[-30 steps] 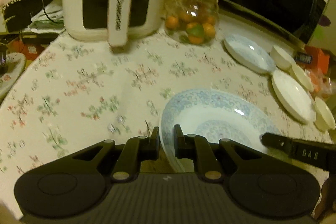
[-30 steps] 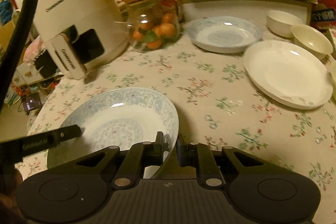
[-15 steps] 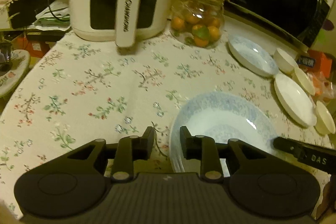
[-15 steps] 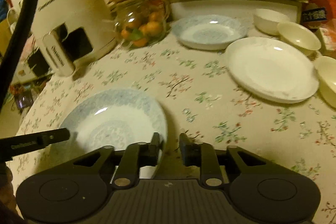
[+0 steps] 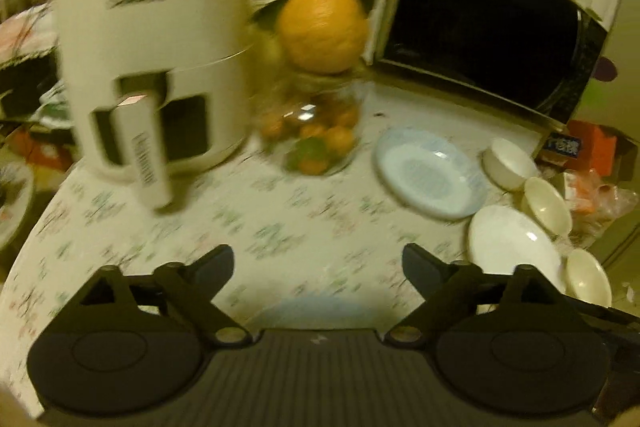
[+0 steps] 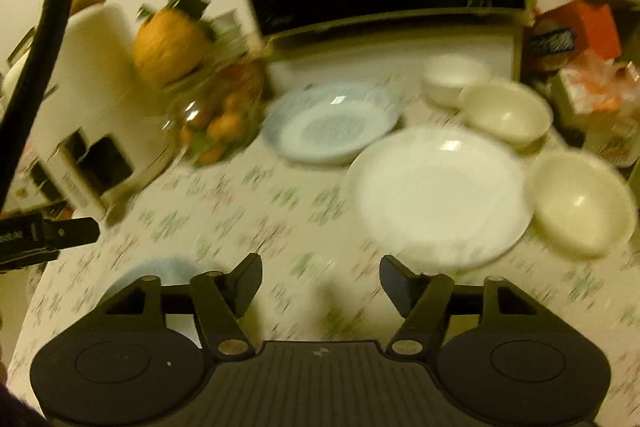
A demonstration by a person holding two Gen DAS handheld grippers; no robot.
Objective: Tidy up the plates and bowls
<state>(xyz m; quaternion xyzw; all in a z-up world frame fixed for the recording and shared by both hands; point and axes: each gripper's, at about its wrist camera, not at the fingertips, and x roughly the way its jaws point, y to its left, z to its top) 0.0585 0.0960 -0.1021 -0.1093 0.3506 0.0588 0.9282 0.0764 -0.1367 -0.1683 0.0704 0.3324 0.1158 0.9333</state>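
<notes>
1. Opening as I watch, my left hand-held gripper [image 5: 318, 263] has its jaws spreading wide with nothing between them; my right hand-held gripper [image 6: 320, 273] is also parting, empty.
2. Just under both, the blue-patterned plate [image 5: 316, 311] lies on the floral surface [image 5: 280, 219], only a sliver showing.
3. Ahead and to the right sit a second blue plate [image 6: 332, 123], a white plate [image 6: 440, 195] and three bowls [image 6: 506, 111]; further ahead and to the left stand a fruit jar [image 5: 316, 135], white appliance [image 5: 156, 67] and microwave [image 5: 480, 27].
4. My worry: both views are smeared, so a misjudged reach could clip the near plate's rim or knock a bowl.
5. Writing on the appliance is too blurred to read.
</notes>
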